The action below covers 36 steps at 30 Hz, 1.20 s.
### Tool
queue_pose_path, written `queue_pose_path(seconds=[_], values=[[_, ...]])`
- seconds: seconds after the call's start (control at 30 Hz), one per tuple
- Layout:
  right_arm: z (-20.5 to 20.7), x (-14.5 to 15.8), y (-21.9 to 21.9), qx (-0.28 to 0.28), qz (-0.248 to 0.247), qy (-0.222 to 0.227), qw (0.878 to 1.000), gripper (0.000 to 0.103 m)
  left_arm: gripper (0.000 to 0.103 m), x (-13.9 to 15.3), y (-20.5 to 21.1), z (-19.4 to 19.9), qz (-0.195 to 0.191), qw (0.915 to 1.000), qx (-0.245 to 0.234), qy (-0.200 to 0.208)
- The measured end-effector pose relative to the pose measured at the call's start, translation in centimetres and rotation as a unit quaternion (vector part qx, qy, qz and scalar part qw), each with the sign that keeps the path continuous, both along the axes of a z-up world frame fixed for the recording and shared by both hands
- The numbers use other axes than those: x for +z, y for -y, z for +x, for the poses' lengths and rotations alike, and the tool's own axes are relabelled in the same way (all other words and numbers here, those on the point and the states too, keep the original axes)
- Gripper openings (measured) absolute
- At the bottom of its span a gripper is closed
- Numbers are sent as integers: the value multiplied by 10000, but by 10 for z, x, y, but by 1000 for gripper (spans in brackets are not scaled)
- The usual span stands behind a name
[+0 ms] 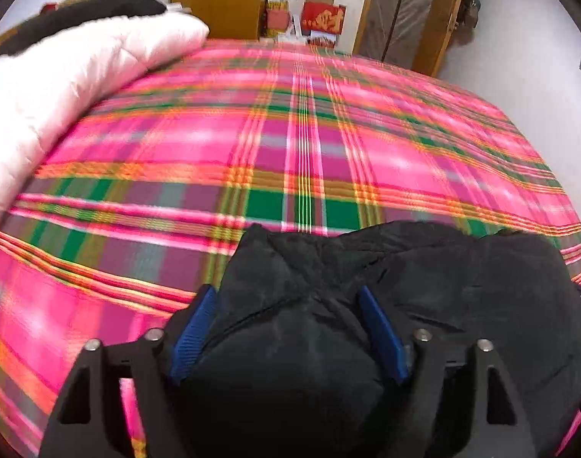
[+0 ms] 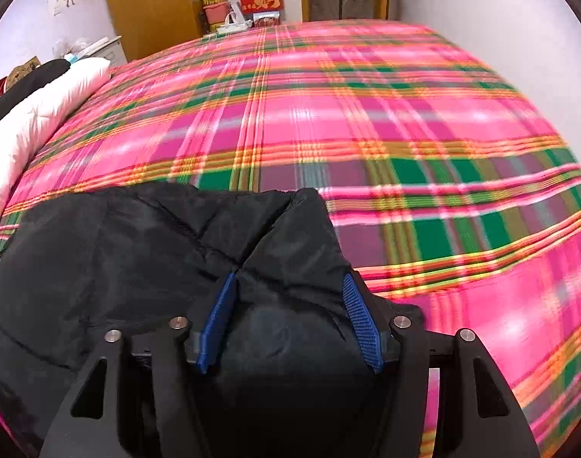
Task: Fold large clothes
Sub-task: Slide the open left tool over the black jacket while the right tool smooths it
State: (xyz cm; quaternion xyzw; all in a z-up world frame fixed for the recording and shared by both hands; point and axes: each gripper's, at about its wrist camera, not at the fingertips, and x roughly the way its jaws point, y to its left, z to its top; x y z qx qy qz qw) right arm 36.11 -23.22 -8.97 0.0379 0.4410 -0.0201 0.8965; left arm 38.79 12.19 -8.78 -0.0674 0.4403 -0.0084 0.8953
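On the near edge of the plaid bedspread (image 1: pixel 328 122), we have a black puffer jacket (image 1: pixel 462 286) bunched in front of both tools. It reads as quilted, air-filled and soft; we judge it light for its bulk, springy, and likely slick on the shell, so thin pinches may slide out. We would take hold at seams or hem edges, where the stitching gives the pads something firm, not in the fat middle of a baffle.

Left gripper (image 1: pixel 290 328): its 2 blue fingers (image 1: pixel 197 328) stand fairly wide with a thick roll of jacket filling the gap; we take the jaws as clamped on that padded fold. The rest of the jacket spreads to the right of this tool.

Right gripper (image 2: pixel 290 320): same picture, a puffed fold wedged between the blue pads (image 2: pixel 361 324), jaws closed onto it. Here the jacket's bulk lies to the left, so it spans between the 2 tools.

A white quilted coat (image 2: pixel 42 110) lies well apart at the bed's left side, with dark clothing beyond it.

The bedspread is motion-blurred in both views.
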Motion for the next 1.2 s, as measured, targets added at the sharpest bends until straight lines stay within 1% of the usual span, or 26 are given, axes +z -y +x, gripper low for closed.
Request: queue_pose_path(seconds=[0.07,0.13,0.2,0.23,0.27,0.3,0.37,0.43,0.47,0.53,0.57,0.6,0.67,0.7,0.77,0.83,0.87,0.9,0.97,1.0,1.03,1.2], values=[[-20,19,-1,74,114,227,9996,58,75,25,-1,-22,-30,9997,40,242],[-41,30,-4,171,206,400,9988,58,74,45,3,-46,-171,9987,1,490],[-57,31,-9,291,264,421,9983,58,74,58,12,-70,-277,9971,-103,705],[-61,24,-12,340,213,338,9986,58,74,58,20,-80,-282,9967,-191,730],[-62,13,-12,354,159,198,9991,58,74,52,27,-86,-266,9970,-290,673],[-60,2,-10,313,130,64,9994,58,74,45,32,-87,-227,9975,-352,564],[-58,-14,-3,307,145,1,9994,58,77,18,40,-82,-63,9990,-402,180],[-56,-23,-1,325,105,-21,9994,58,79,3,44,-83,101,9981,-511,344],[-53,-26,-1,334,100,-49,9994,58,79,0,47,-81,176,9978,-546,336],[-51,-29,-2,344,16,-84,9994,58,79,0,48,-75,220,9978,-545,323],[-48,-29,-2,308,31,-116,9995,58,79,-1,47,-73,182,9979,-515,343],[-47,-27,-3,257,45,-157,9995,58,79,-1,46,-73,144,9982,-483,337],[-54,-16,-4,197,-31,-166,9997,58,77,6,47,-75,221,9987,-404,234],[-62,-4,-5,192,-65,-72,9998,58,74,13,47,-80,255,9989,-357,177],[-80,12,-5,277,24,154,9995,58,73,30,45,-95,285,9989,-317,219],[-104,23,-4,323,6,337,9989,58,73,41,46,-111,494,9979,-257,342],[-113,23,-3,336,-14,336,9989,58,73,44,45,-117,567,9974,-225,372],[-117,16,-2,347,-34,233,9991,58,73,42,45,-120,565,9975,-217,363],[-117,0,0,317,-127,-10,9994,58,74,29,43,-119,490,9984,-224,162],[-116,-8,3,291,-84,-62,9995,58,74,20,43,-116,477,9986,-213,38],[-116,-9,4,271,-63,-56,9996,58,74,15,42,-115,458,9987,-202,-11],[-110,-12,0,246,-192,-73,9995,58,75,13,40,-115,381,9991,-179,29]])
